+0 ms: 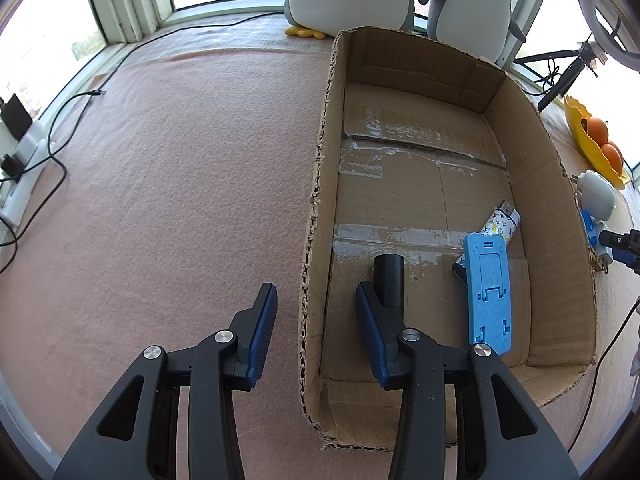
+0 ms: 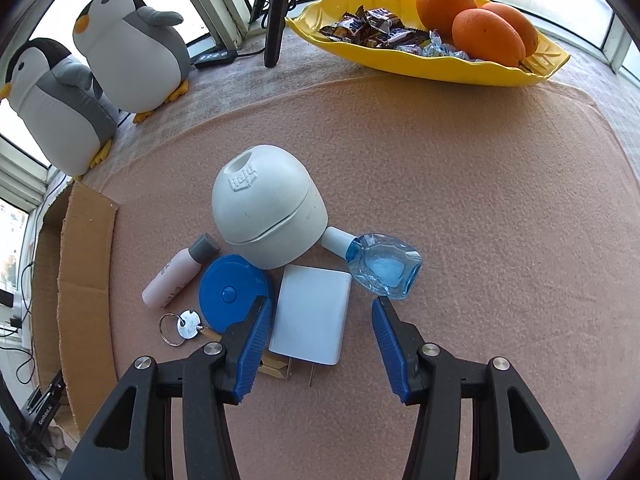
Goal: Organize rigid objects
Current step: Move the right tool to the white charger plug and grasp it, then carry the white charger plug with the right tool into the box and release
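Note:
In the left wrist view, a cardboard box (image 1: 320,184) holds a black tube (image 1: 389,280), a blue plastic stand (image 1: 489,294) and a patterned lighter (image 1: 502,222). My left gripper (image 1: 316,298) is open and empty, straddling the box's left wall. In the right wrist view, my right gripper (image 2: 322,310) is open and empty over a white charger (image 2: 310,314). Around it lie a white round device (image 2: 264,212), a clear blue bottle (image 2: 380,266), a blue disc (image 2: 232,292), a pink bottle (image 2: 176,274), a key ring (image 2: 180,328) and a wooden clothespin (image 2: 272,368).
Two plush penguins (image 2: 100,68) stand by the window. A yellow dish (image 2: 432,64) holds oranges (image 2: 486,36) and candy. The box wall (image 2: 80,280) is left of the pile. Cables (image 1: 60,160) and a power strip lie at the far left. A pink cloth (image 1: 180,200) covers the table.

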`<state>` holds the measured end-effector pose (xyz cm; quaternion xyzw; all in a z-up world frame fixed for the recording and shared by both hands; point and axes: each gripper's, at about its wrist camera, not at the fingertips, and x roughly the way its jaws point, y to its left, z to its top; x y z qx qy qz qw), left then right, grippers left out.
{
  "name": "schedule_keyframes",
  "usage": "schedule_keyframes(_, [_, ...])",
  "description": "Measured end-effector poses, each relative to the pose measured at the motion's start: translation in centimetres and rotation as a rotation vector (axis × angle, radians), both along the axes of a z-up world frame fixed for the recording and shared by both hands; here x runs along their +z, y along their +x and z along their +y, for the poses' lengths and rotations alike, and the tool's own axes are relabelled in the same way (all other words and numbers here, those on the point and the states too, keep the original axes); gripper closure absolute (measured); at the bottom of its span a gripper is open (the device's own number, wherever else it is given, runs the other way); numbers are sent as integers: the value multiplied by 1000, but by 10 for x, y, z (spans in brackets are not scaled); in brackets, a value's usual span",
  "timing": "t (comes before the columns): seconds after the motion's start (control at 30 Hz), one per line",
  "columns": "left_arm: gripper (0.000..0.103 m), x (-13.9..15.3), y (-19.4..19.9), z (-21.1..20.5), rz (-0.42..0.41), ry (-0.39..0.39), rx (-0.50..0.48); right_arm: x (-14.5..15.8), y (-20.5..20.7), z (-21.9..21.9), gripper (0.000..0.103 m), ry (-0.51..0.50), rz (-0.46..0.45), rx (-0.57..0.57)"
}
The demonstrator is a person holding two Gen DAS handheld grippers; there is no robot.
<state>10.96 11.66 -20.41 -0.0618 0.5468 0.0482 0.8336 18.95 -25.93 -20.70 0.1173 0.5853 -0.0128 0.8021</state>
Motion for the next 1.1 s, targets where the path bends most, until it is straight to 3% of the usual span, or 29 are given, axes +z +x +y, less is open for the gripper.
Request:
schedule_keyframes(0.2, [62, 0, 0, 0, 0, -1, 0, -5, 5, 0, 58, -15, 11, 11])
schedule_keyframes(0.37, [62, 0, 0, 0, 0, -1, 1, -5, 9, 4, 71, -55, 16, 35])
schedule_keyframes(0.77, [62, 0, -1, 0, 0, -2, 1, 3, -15, 3, 71, -40, -3, 26])
schedule_keyframes(1.1, [62, 1, 0, -1, 0, 0, 0, 38, -51, 20, 71, 7, -74, 63])
